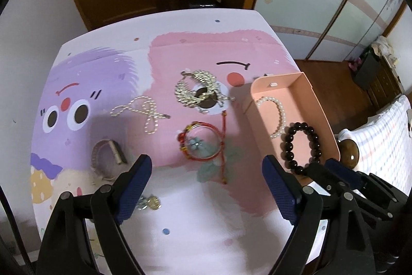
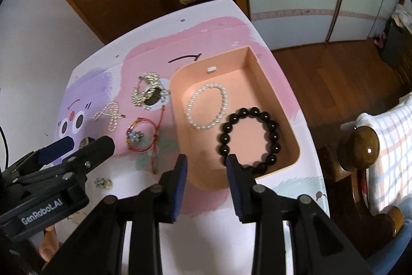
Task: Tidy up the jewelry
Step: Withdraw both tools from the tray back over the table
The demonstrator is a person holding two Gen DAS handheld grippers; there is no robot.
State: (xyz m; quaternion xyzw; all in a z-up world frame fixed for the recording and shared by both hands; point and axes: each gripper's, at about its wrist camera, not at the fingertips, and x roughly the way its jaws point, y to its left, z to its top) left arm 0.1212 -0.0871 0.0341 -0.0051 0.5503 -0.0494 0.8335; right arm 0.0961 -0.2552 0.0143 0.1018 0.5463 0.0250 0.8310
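A pink tray (image 2: 280, 105) stands at the table's right side and holds a white pearl bracelet (image 2: 224, 99) and a black bead bracelet (image 2: 273, 130). My right gripper (image 2: 207, 161) is open just above the tray's near edge, its right finger close to the black bracelet; whether they touch I cannot tell. My left gripper (image 1: 206, 166) is open and empty above the table, just short of a red string bracelet (image 1: 203, 143). A silver chain cluster (image 1: 198, 89), a pearl chain (image 1: 144, 112) and a beige bangle (image 1: 105, 159) lie on the cartoon cloth.
A small gold and green charm (image 1: 148, 202) lies near my left finger. A jade-green pendant (image 1: 213, 164) lies by the red bracelet. The tray also shows in the left wrist view (image 1: 312, 94). A wooden chair knob (image 2: 360, 146) and checked cushion stand right of the table.
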